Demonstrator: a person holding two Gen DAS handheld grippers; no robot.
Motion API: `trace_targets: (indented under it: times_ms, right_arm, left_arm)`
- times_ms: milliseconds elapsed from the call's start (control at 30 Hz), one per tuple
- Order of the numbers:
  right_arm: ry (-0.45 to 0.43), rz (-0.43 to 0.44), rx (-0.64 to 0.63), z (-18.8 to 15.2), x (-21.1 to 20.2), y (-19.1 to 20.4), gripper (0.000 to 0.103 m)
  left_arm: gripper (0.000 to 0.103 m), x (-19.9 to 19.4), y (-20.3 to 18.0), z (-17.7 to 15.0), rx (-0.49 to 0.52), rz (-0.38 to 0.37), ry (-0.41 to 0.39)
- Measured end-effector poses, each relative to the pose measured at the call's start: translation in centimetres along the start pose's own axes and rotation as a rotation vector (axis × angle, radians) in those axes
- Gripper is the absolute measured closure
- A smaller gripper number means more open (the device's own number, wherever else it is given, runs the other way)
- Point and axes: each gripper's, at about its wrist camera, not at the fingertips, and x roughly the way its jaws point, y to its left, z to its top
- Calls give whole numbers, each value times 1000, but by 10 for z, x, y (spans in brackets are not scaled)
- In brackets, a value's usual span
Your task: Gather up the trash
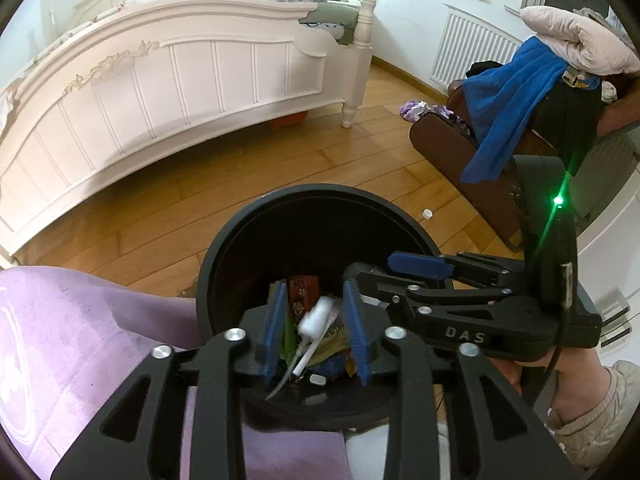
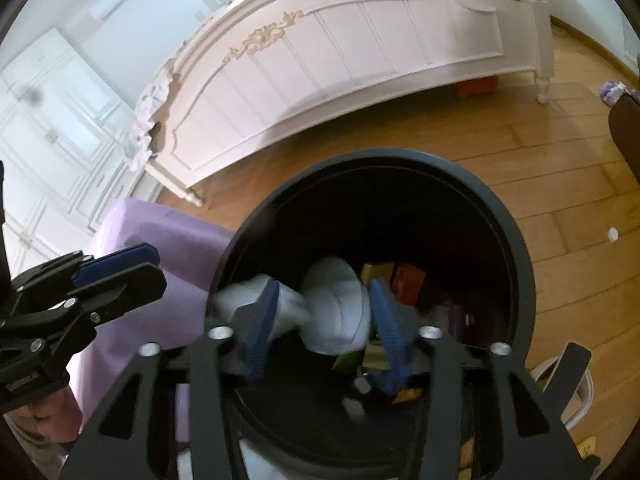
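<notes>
A black round trash bin [image 1: 248, 232] stands on the wooden floor and holds several wrappers. My left gripper [image 1: 314, 320] is open over its mouth, and a small white blurred piece of trash [image 1: 316, 318] is between the fingers, falling free. My right gripper [image 2: 324, 312] is open over the same bin [image 2: 516, 264]. A crumpled white tissue [image 2: 340, 312] sits between its blue fingers, blurred; I cannot tell whether it is touched. The right gripper also shows in the left wrist view [image 1: 416, 266], and the left one in the right wrist view [image 2: 116, 268].
A white bed footboard [image 1: 168, 92] runs across the back. A purple cloth [image 1: 60, 332] lies left of the bin. A brown chair piled with blue towel and clothes [image 1: 516, 112] stands at right. A small white cap [image 1: 427, 213] lies on the floor beyond the bin.
</notes>
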Motion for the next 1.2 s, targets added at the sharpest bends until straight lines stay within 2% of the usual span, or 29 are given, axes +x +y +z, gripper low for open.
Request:
trace_targets:
  times_ms: [100,200,267,400,500,567,900,1200]
  right_arm:
    - [-9,-3,-4,0,-5,3,43]
    - [-22,3,-12,0,-11,8,42]
    - [-34,9,-25,0,-16,15,42]
    - [-48,30,-53,-2,-25,36,38]
    - [-46,70,-82,-4,-30,60,36]
    - [-43,94,-106,-6,-33,79,34]
    - [5,239,-260,-43,-37,195,27]
    - [60,281,-389,-85,-31,282,26]
  left_arm:
    - [37,-8,0,-1,-5,19,-34]
    - [27,-21,0,-2,-16,34,-74]
    - [25,-33,0,-5,-17,52,-101]
    - [12,-61,9,-19,-38,110,-158]
    - [11,-80,19,-30,-77,145,-184]
    - [5,-96,30,-43,-126,175,-202]
    - [6,-173,94,-125,-399,340,-277]
    - [6,-219,126,-196,-576,492,-315]
